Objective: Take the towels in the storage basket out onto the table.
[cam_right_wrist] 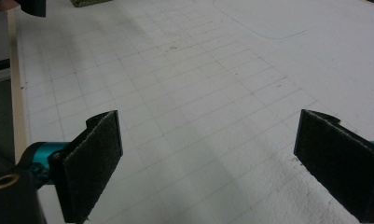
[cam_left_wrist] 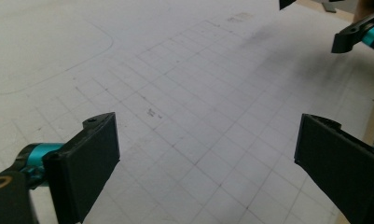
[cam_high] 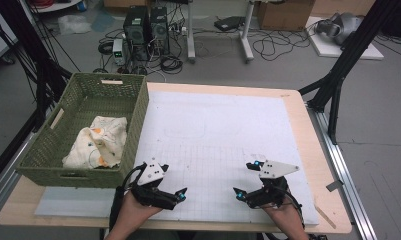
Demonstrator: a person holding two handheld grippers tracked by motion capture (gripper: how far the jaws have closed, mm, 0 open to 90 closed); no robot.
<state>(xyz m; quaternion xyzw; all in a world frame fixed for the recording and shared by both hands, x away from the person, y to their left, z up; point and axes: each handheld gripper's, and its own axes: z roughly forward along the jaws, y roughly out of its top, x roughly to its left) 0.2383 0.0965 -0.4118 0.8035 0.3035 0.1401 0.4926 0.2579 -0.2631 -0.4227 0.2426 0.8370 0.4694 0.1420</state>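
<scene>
Left gripper (cam_high: 174, 186): you hold it low over the near edge of the white mat (cam_high: 218, 125); its jaws stand wide apart with nothing between them.
Right gripper (cam_high: 246, 179): you hold it level with the left one, near the front right of the mat; its jaws are spread wide too and carry nothing.
Mat between the grippers: bare gridded surface in both gripper views, with no item in reach of either claw.
Cloth (cam_high: 99, 141): it lies crumpled inside the green basket (cam_high: 138, 120), toward the near end, well apart from both grippers.
Basket: it stands on the left side of the table (cam_high: 308, 145), its long side just beside the mat's left edge.
Progress: judged from this layout, the cloth already sits in the basket and neither hand has work in its grip; whatever is left would start from the cloth.
</scene>
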